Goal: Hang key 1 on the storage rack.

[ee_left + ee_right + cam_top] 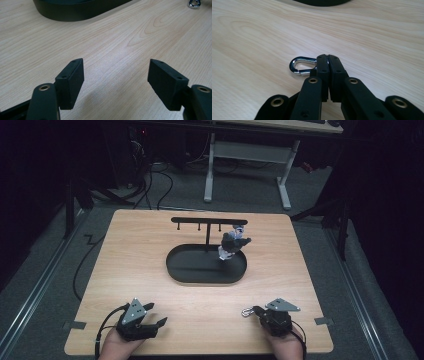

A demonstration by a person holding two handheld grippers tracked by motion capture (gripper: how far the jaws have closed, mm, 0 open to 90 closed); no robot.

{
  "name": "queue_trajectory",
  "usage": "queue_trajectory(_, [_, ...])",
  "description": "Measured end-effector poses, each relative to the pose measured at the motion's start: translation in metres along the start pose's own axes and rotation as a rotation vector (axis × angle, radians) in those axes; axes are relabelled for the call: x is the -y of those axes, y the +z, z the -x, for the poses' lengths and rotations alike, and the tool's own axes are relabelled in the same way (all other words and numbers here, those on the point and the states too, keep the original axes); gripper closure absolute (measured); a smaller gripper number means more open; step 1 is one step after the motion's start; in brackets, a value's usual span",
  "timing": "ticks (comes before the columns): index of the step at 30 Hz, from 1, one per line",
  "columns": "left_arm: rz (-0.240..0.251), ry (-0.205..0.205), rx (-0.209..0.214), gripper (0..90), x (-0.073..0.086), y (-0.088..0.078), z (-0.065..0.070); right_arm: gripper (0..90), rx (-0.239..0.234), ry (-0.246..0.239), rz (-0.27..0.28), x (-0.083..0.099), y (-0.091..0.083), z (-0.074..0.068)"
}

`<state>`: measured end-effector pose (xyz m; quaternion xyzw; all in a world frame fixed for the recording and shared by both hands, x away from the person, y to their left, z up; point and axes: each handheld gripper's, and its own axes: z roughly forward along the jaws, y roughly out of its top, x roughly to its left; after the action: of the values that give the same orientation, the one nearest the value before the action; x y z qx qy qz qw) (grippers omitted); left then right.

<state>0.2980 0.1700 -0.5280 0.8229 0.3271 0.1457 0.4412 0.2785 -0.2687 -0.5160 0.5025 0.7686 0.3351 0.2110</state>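
Observation:
A black rack (208,221) with small hooks stands in a black oval tray (180,268) at the table's middle. From its right end hangs a grey and white figure (232,243). A silver snap clip (299,66) lies on the wood, its right end hidden behind the tip of my right gripper (328,57), whose jaws are pressed together. In the high view the clip (245,311) sits just left of that gripper (255,310) near the front right. My left gripper (156,314) rests front left, open, with only bare wood between its pads (71,81).
The wooden table (125,270) has tape marks at both front corners. The tray's dark wall (75,11) and the clip (194,3) lie ahead of the left gripper. A desk frame (247,155) and cables stand on the floor beyond the far edge.

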Motion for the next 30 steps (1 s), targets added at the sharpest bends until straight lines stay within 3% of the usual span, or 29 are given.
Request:
queue_trajectory(4, [0.0, -0.001, 0.0, 30.0, 0.0, 0.0, 0.0, 88.7, 0.032, 0.044, -0.003, 0.005, -0.004, 0.016])
queue_trajectory(9, [0.0, -0.001, 0.0, 30.0, 0.0, 0.0, 0.0, 88.6, 0.037, 0.085, -0.002, 0.008, -0.007, 0.028])
queue_trajectory(13, [-0.003, 0.001, 0.0, 30.0, 0.0, 0.0, 0.0, 87.9, 0.032, 0.095, -0.006, 0.009, -0.007, 0.029])
queue_trajectory(18, [-0.001, 0.0, -0.004, 30.0, 0.0, 0.0, 0.001, 76.6, 0.022, 0.114, -0.014, 0.009, -0.007, 0.03])
queue_trajectory(25, [-0.001, 0.0, -0.007, 30.0, 0.0, -0.001, 0.001, 62.9, 0.012, 0.094, -0.053, 0.014, -0.012, 0.029])
queue_trajectory(30, [-0.002, 0.007, -0.004, 30.0, 0.0, 0.0, 0.001, 60.7, -0.003, 0.046, -0.13, 0.014, -0.018, 0.031])
